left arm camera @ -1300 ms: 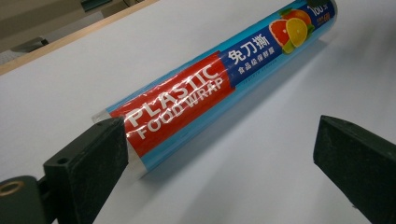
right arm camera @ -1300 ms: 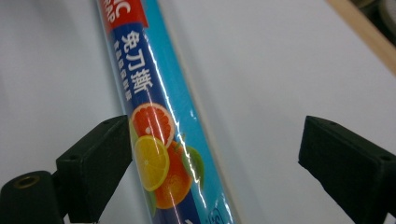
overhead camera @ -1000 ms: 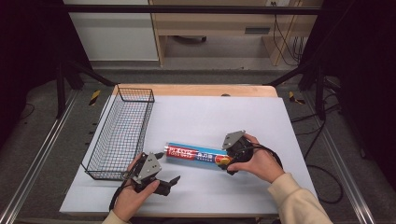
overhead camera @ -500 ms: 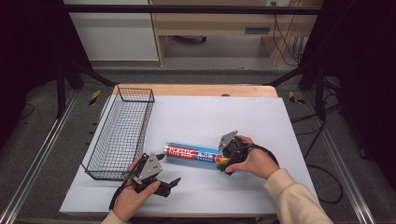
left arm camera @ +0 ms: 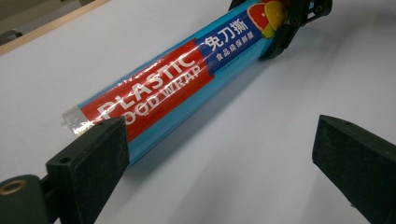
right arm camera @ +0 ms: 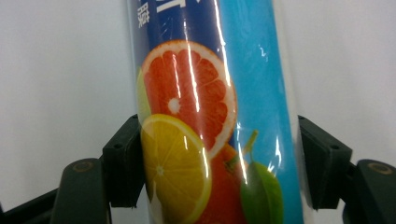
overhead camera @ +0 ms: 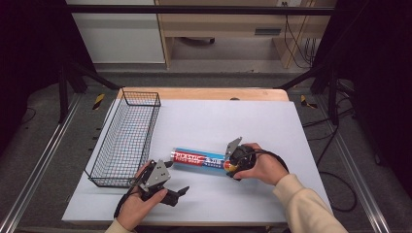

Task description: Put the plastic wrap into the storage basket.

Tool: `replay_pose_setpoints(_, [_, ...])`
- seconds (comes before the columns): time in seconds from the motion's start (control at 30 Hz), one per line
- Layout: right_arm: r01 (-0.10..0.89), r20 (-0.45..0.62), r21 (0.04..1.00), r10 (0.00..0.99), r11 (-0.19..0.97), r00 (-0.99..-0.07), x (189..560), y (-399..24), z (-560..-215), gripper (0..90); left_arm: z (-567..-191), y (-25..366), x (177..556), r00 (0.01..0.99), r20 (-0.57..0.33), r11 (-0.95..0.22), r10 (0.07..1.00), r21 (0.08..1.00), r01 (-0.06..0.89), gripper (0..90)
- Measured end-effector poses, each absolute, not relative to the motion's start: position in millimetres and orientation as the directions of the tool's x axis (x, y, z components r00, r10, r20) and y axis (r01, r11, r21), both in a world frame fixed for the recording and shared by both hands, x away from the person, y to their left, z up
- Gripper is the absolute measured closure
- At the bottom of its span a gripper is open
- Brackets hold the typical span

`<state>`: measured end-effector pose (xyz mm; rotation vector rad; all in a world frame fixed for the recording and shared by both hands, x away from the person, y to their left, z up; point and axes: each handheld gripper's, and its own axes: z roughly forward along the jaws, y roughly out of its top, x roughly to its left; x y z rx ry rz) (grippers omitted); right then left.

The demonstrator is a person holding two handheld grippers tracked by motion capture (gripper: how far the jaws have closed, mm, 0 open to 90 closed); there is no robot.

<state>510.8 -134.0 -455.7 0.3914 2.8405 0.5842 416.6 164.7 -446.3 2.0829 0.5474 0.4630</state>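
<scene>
A: Where is the roll of plastic food wrap (overhead camera: 200, 159)?

B: Lying flat on the white table top (overhead camera: 243, 121), right of the wire basket (overhead camera: 127, 141) and apart from it.

A: And the right gripper (overhead camera: 232, 164)?

B: Its jaws have just been closing; now they clamp the roll's fruit-printed end, one pad on each side.

A: The left gripper (overhead camera: 180, 191)?

B: It rests near the roll's other end, jaws spread wide, nothing between them.

The plastic wrap roll (overhead camera: 201, 159) wears glossy film, the basket (overhead camera: 127, 138) is black wire mesh, the table (overhead camera: 233, 121) matt white.
</scene>
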Motion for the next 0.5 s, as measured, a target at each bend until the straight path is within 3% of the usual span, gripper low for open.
replay_pose_setpoints(0.2, [0.17, -0.225, 0.409, 0.28, 0.896, -0.933, 503.0, -133.6, -452.3, 30.3, -434.1, 163.7, 419.3, 0.835, 0.149, -0.51, 0.529, 0.843, 0.173, 4.0])
replay_pose_setpoints(0.5, [0.112, -0.245, 0.417, 0.231, 0.902, -0.942, 490.7, -140.5, -425.4, 30.3, -408.3, 152.0, 437.4, 0.852, 0.223, -0.586, 0.473, 0.802, 0.115, 4.0])
